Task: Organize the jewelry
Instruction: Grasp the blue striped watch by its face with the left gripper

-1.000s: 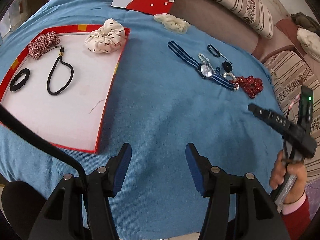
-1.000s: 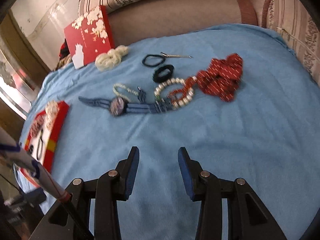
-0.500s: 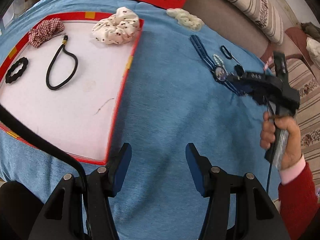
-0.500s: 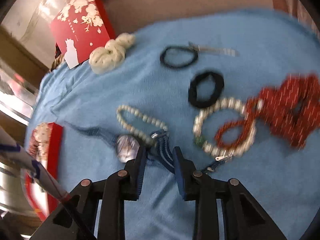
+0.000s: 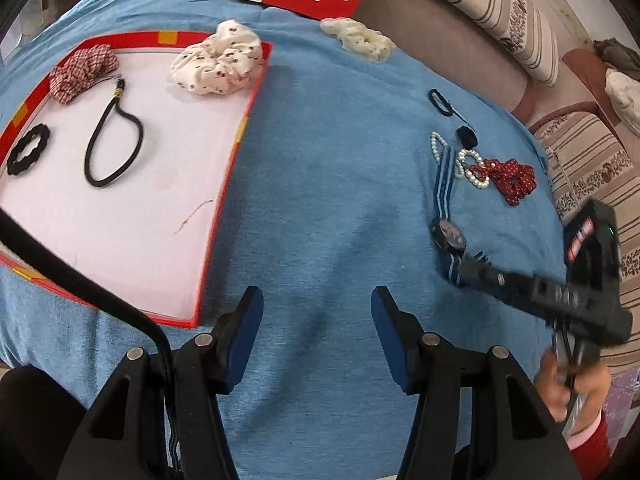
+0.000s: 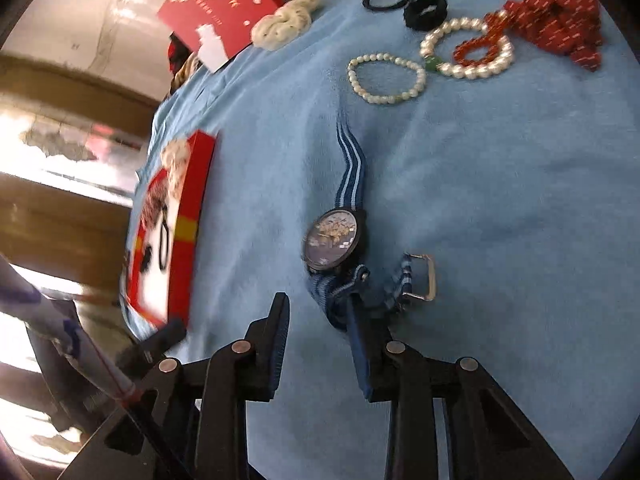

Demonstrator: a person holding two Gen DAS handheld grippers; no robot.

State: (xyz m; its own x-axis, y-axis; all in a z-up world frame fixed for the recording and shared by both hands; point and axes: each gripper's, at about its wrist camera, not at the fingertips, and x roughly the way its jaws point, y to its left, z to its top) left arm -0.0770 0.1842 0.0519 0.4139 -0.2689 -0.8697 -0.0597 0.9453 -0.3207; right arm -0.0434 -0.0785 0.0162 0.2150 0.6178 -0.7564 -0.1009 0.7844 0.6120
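A blue striped watch [image 6: 334, 240] lies on the blue cloth, also in the left wrist view [image 5: 448, 236]. My right gripper [image 6: 318, 316] is open right at its lower strap and buckle [image 6: 420, 276], the strap lying against the right finger. My left gripper [image 5: 316, 312] is open and empty above bare cloth, right of the red-rimmed white tray [image 5: 120, 200]. The tray holds a white scrunchie [image 5: 218, 62], a checked scrunchie [image 5: 82, 70], a black hair tie [image 5: 114, 140] and a black ring [image 5: 28, 154].
Pearl bracelets [image 6: 386, 78] [image 6: 466, 50], a red bead loop [image 6: 476, 46], a red scrunchie [image 6: 560, 26], black hair ties [image 6: 426, 10] and a cream scrunchie [image 6: 286, 26] lie further back. A red box [image 6: 218, 12] and striped sofa cushions [image 5: 512, 16] border the cloth.
My right gripper has moved forward and down to the watch, which has slid away from the bracelets toward me. The left gripper has shifted a little; the tray looks nearer.
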